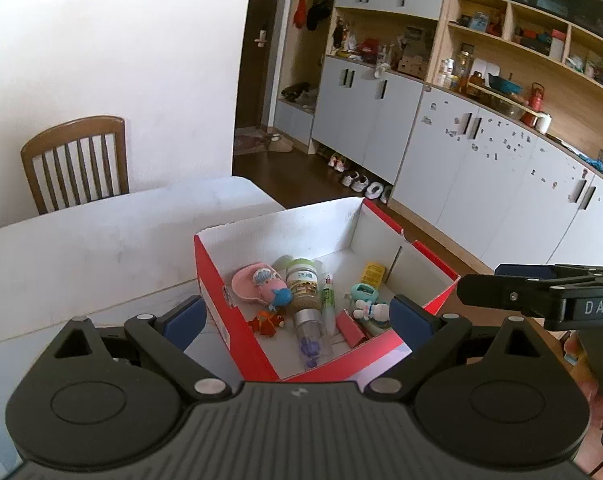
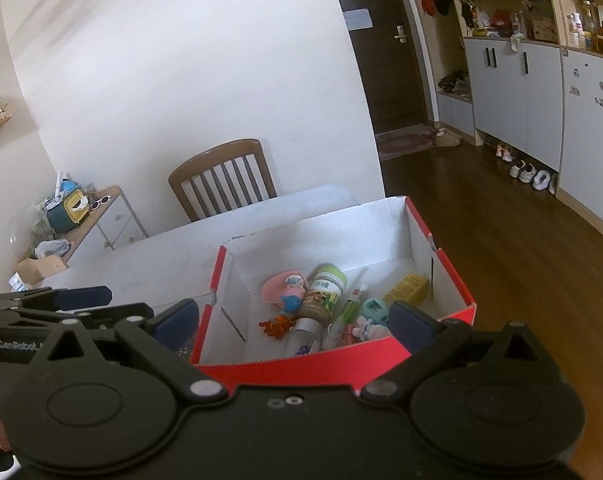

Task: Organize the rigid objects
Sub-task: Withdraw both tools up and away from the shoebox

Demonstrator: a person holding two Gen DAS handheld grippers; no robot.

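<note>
- Red box [image 1: 237, 320], white inside, at the bench's [image 1: 81, 248] right edge, already gathers the rigid items.
- Left gripper [image 1: 297, 312] and right gripper [image 2: 295, 322] hover at its near rim, jaws spread, empty.
- Spice jar [image 1: 303, 284] lies mid-box; label unreadable.
- Yellow carton [image 2: 407, 288] sits far right.
- Gripper markings: "DAS", "GenRobot".

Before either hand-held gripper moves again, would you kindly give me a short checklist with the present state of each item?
1. Left hand-held gripper open, holding nothing: ok.
2. Right hand-held gripper open, holding nothing: ok.
3. Red box open-topped, contents reachable: ok.
4. Spice jar lying inside the box: ok.
5. Yellow carton inside the box, near the far right corner: ok.
6. Objects left on the white table to collect: cannot tell, since the near tabletop is hidden behind both grippers.
</note>
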